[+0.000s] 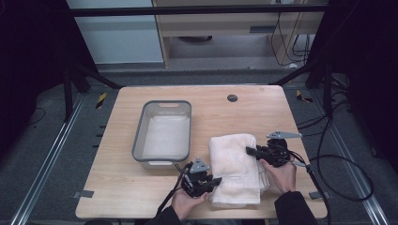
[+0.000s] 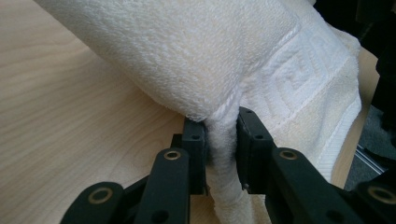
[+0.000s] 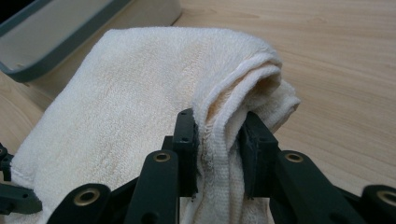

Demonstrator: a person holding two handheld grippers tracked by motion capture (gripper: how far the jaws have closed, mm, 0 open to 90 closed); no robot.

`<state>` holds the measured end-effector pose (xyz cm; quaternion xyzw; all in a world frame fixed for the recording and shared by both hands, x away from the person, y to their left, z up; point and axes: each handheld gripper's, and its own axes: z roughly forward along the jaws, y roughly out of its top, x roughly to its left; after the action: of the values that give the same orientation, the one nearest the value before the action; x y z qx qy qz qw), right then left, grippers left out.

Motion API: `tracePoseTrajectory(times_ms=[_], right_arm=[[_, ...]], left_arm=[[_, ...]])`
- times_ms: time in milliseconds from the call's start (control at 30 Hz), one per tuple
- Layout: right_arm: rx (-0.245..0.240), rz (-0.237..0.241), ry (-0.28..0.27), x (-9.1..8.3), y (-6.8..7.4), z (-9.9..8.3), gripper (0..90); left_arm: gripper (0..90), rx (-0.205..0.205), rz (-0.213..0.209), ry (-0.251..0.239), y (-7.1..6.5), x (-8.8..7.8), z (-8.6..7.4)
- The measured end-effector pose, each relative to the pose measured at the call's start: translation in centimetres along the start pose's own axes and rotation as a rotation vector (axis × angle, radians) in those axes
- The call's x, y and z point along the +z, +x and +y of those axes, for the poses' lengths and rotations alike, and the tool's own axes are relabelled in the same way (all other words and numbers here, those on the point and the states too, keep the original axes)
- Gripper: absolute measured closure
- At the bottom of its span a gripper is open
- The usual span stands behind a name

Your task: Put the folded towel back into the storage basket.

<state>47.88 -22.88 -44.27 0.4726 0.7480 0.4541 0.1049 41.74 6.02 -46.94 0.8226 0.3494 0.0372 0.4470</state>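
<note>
The folded white towel (image 1: pixel 237 168) lies nearest, at five o'clock of the grey basin (image 1: pixel 139 140), not yet inside it. Left gripper (image 1: pixel 212 181) pinches its seven o'clock edge; right gripper (image 1: pixel 250 151) clamps its three o'clock fold; carrying it over remains.

A pale wooden table (image 1: pixel 126 187) carries a grey tub (image 1: pixel 139 136) and, just beside it, a folded white towel (image 1: pixel 234 161).

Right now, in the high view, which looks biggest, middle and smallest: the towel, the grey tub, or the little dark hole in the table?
The grey tub and towel look about alike, so I won't rank them; the dark hole is smallest.
</note>
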Motion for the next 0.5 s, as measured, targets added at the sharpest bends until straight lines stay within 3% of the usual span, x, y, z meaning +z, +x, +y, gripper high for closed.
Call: tracePoseTrajectory(times_ms=[500], right_arm=[[-0.012, 0.012, -0.093, -2.1, 1.4, 2.0, 71.2]], left_arm=[[75.0, 0.022, 0.003, -0.083, -0.3, -2.5, 1.6]])
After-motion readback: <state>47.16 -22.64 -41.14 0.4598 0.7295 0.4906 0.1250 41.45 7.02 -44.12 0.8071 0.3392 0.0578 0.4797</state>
